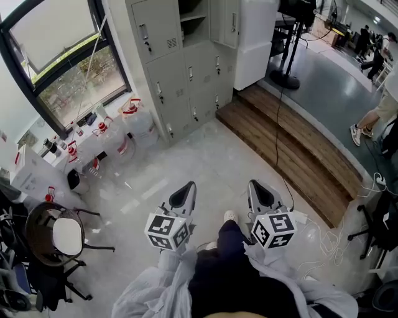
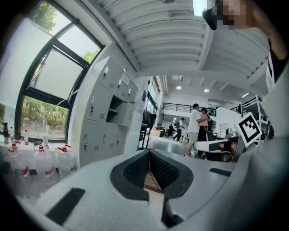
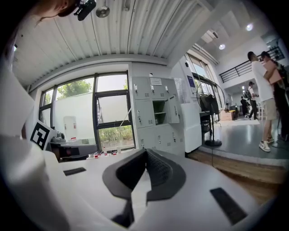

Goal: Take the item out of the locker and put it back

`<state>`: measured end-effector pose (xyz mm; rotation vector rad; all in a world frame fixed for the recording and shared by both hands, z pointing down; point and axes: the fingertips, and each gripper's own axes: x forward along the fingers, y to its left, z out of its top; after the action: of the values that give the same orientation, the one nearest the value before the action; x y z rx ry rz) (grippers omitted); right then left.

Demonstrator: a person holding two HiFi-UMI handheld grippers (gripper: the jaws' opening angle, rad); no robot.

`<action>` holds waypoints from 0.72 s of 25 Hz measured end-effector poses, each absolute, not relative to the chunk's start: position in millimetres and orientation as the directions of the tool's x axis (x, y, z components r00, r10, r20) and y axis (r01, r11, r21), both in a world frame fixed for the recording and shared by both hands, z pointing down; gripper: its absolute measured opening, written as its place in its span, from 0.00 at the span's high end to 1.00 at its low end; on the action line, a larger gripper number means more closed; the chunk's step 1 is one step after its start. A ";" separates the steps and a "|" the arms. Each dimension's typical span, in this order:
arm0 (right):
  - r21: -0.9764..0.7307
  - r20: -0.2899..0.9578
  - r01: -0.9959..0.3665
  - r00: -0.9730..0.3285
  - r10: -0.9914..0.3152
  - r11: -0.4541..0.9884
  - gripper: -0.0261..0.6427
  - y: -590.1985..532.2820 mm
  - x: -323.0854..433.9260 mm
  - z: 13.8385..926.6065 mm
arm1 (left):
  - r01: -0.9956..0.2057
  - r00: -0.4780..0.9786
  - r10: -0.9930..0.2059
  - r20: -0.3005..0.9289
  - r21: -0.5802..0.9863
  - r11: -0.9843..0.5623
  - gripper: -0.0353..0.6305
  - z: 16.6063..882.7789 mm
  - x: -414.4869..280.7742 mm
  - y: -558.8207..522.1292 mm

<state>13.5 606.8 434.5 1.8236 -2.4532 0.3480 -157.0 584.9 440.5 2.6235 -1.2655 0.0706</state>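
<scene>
The grey locker bank [image 1: 186, 68] stands across the floor ahead of me, with one upper compartment [image 1: 193, 15] open. It shows again in the left gripper view as the lockers [image 2: 106, 122] and in the right gripper view as the lockers [image 3: 156, 119], door ajar. No item can be made out inside. My left gripper [image 1: 185, 194] and right gripper [image 1: 260, 191] are held side by side above the floor, well short of the lockers. Both are shut with nothing between the jaws, tips touching in the left gripper [image 2: 149, 151] and right gripper [image 3: 145, 150] views.
Several red-capped water jugs [image 1: 99, 133] line the window wall at left. A black chair [image 1: 59, 239] stands at lower left. A wooden step [image 1: 292, 149] runs along the right, with a fan stand [image 1: 285, 77], floor cables [image 1: 333, 239] and people [image 1: 373, 121] beyond.
</scene>
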 end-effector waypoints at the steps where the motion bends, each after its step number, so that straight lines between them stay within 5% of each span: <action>1: -0.143 0.193 -0.950 -0.301 -0.934 0.277 0.96 604.6 13.7 435.7 | -0.778 0.626 -0.767 0.142 0.185 -0.601 0.94 440.8 -155.8 583.5; 4: -0.165 0.213 -0.937 -0.339 -0.916 0.308 0.73 596.6 9.7 442.3 | -0.777 0.626 -0.767 0.143 0.189 -0.600 0.94 442.7 -153.8 578.7; 8: -0.178 0.208 -0.926 -0.365 -0.907 0.332 0.57 574.0 6.9 444.8 | -0.790 0.611 -0.777 0.152 0.191 -0.583 0.94 447.7 -153.8 561.3; 18: -0.177 0.233 -0.909 -0.411 -0.882 0.377 0.44 486.6 32.2 451.8 | -0.806 0.590 -0.788 0.178 0.190 -0.560 0.94 454.0 -127.8 473.9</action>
<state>32.2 486.6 451.8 1.6464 -2.5227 0.4241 -127.8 473.9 454.0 2.5699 -1.3149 0.1059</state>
